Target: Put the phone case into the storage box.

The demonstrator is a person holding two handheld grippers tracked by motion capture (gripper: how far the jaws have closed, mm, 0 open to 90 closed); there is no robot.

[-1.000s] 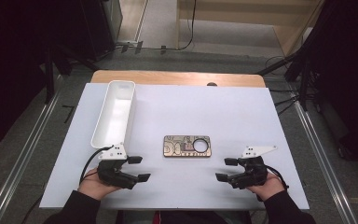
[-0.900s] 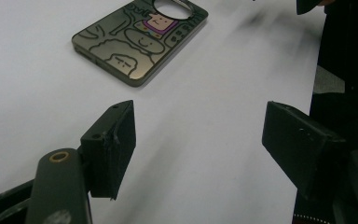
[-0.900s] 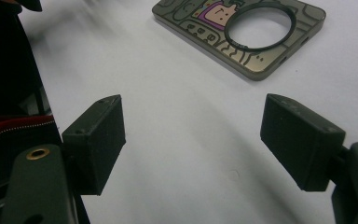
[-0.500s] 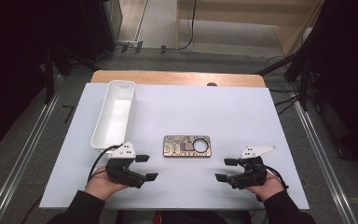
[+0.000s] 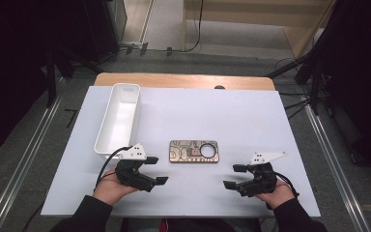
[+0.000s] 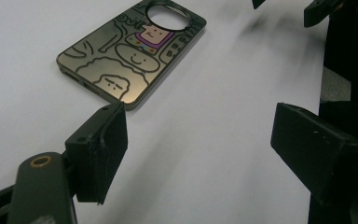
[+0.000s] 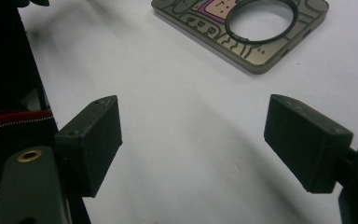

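Gold-toned and printed with cartoon doodles, the phone case (image 5: 193,151) lies flat on the white bench (image 5: 251,116), between the two grippers and a little farther from the person than either, touching neither. Left hand-held gripper (image 5: 155,170) sits just beside the case's near left corner, its jaws spread with nothing between them and just having been opening. Right hand-held gripper (image 5: 235,176) rests near the case's right end, jaws likewise spread over bare bench; a white tray (image 5: 118,118) stands to the case's left.
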